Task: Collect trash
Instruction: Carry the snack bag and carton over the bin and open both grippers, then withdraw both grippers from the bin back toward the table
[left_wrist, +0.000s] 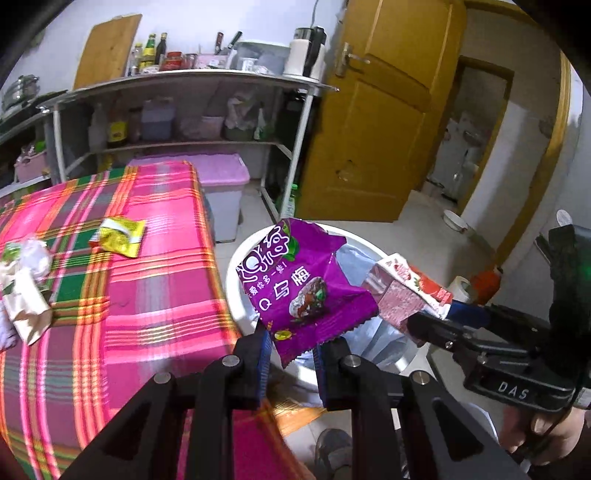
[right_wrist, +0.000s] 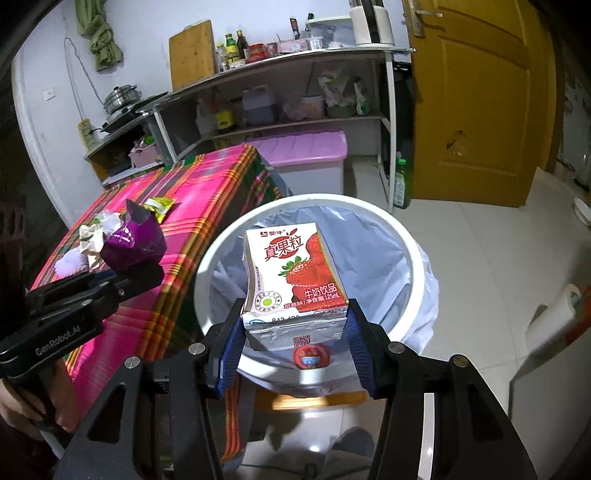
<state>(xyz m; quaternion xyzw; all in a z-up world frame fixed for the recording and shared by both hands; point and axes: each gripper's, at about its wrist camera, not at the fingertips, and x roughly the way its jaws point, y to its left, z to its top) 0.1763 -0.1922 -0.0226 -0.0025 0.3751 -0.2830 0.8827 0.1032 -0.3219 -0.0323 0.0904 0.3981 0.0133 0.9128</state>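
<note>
My left gripper (left_wrist: 291, 350) is shut on a purple snack wrapper (left_wrist: 303, 288) and holds it over the near rim of the white trash bin (left_wrist: 236, 273). My right gripper (right_wrist: 293, 332) is shut on a strawberry milk carton (right_wrist: 295, 273) and holds it above the open bin (right_wrist: 402, 229), which has a pale plastic liner. The carton also shows in the left wrist view (left_wrist: 413, 288), and the purple wrapper in the right wrist view (right_wrist: 135, 242). A yellow wrapper (left_wrist: 120, 236) and crumpled paper trash (left_wrist: 26, 280) lie on the plaid tablecloth (left_wrist: 147, 288).
A metal shelf unit (left_wrist: 184, 110) with bottles and containers stands behind the table. A grey box with a pink lid (left_wrist: 221, 184) sits on the floor by it. A yellow door (left_wrist: 380, 122) is at the right. A paper roll (right_wrist: 557, 306) lies right of the bin.
</note>
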